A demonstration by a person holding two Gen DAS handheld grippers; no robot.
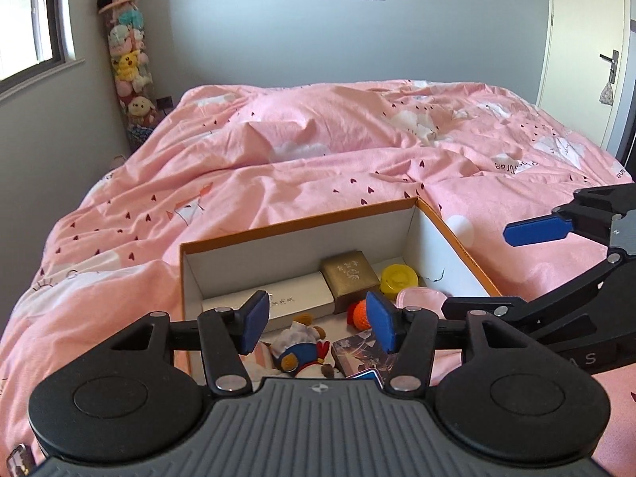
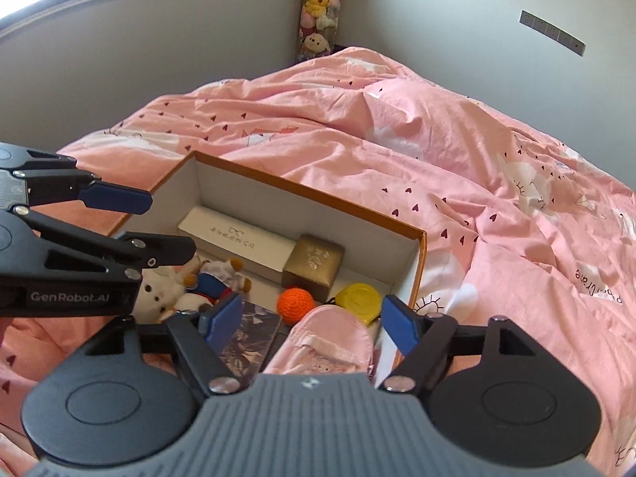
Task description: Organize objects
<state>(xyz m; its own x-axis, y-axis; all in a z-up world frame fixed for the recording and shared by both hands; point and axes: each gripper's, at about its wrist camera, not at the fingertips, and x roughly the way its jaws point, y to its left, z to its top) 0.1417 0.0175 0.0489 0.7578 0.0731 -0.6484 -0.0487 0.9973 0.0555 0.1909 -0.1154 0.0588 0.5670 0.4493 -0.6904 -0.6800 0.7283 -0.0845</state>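
In the lower middle of both views, an orange-edged box lies open on the pink bed, and the things to organize are inside it: a long white case along the far wall, a gold box beside it, a yellow round tin, an orange knitted ball, a plush doll, a white plush cat, a dark booklet and a pink pouch.

The left tongs stand wide and empty above the doll. The right tongs are also wide and empty, above the pouch.

The risk, in my judgement, is crowding. Both tools hang over the same small box, so they could strike each other. The things lie close together, so a finger may push a neighbour or catch two at once. The soft bed could also let the box tip if its wall is pressed.
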